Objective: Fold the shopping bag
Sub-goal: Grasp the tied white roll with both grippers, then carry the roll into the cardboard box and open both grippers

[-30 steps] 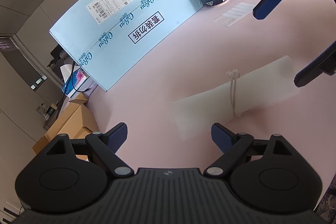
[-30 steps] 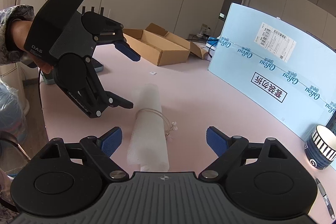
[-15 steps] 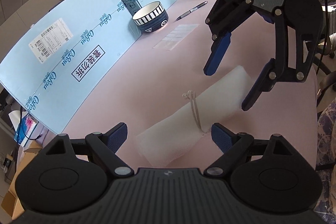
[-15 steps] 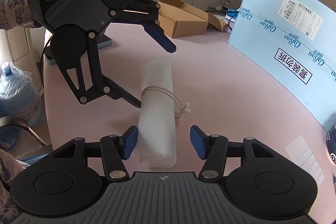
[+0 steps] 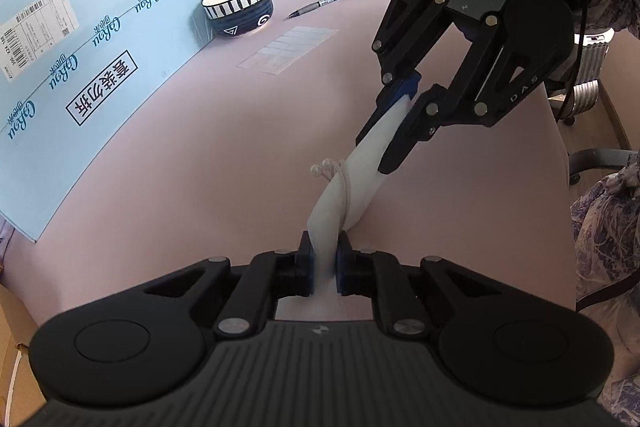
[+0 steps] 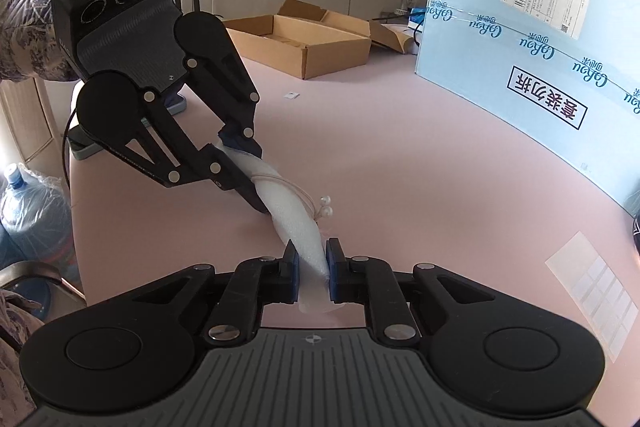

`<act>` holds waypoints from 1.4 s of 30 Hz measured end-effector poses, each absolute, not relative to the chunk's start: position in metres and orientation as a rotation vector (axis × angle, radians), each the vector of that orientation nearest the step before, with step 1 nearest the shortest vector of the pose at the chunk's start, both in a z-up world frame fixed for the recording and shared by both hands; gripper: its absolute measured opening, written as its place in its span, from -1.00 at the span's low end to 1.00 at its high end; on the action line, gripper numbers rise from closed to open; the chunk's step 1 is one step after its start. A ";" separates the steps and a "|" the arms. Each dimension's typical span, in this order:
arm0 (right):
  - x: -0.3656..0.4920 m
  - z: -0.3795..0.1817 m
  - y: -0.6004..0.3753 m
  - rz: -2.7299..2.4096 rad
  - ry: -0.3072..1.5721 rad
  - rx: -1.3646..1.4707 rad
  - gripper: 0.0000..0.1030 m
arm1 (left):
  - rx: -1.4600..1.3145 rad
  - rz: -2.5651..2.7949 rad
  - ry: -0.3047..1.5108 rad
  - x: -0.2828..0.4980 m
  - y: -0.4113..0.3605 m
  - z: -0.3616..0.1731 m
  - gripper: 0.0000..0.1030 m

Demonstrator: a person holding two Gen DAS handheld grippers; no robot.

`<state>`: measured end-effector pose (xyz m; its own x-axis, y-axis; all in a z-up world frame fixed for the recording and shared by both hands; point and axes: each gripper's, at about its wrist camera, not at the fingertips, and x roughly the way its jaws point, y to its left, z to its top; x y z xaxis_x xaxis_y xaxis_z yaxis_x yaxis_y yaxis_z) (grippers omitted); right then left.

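Note:
The shopping bag (image 5: 366, 163) is a white roll of soft fabric with a thin cord and two beads (image 5: 322, 169) tied round its middle. My left gripper (image 5: 324, 263) is shut on one end of it. My right gripper (image 6: 312, 265) is shut on the other end, and shows in the left wrist view (image 5: 400, 123) at the far end. The left gripper shows in the right wrist view (image 6: 240, 163). The bag (image 6: 294, 213) hangs stretched between them just above the pink table (image 5: 224, 131).
A tall light-blue board (image 5: 100, 39) stands along the table's far side. A striped bowl (image 5: 238, 5), a pen (image 5: 322, 3) and a clear sheet (image 5: 288, 49) lie near it. Open cardboard boxes (image 6: 304, 39) sit beyond the table. A water bottle (image 6: 28, 203) stands on the floor.
Both grippers have closed on the ends of the rolled bag, which lay flat on the table between open jaws, and have raised it off the table.

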<state>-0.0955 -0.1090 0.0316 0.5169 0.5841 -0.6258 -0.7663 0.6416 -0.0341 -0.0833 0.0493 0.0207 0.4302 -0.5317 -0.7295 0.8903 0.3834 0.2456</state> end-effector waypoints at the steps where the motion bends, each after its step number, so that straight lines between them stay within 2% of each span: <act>1: -0.096 0.033 -0.109 0.831 0.613 -0.318 -0.77 | 0.694 -0.971 0.608 -0.086 0.049 0.021 -0.84; 13: -0.094 0.077 -0.064 0.911 0.418 -0.327 -0.77 | 0.781 -0.732 0.512 -0.118 0.086 0.067 -0.78; 21: -0.038 0.106 0.029 1.037 0.347 -0.330 -0.77 | 0.787 -0.453 0.507 -0.117 0.167 0.103 -0.76; 28: 0.036 0.122 0.104 1.050 0.335 -0.302 -0.77 | 0.780 -0.357 0.486 -0.071 0.249 0.122 -0.68; 33: 0.094 0.108 0.144 1.051 0.395 -0.292 -0.76 | 0.681 -0.347 0.544 -0.009 0.302 0.111 -0.59; 37: 0.129 0.082 0.164 1.076 0.471 -0.288 -0.75 | 0.636 -0.375 0.632 0.025 0.322 0.088 -0.44; 42: 0.159 0.056 0.177 1.097 0.548 -0.267 -0.73 | 0.547 -0.384 0.691 0.059 0.342 0.060 -0.40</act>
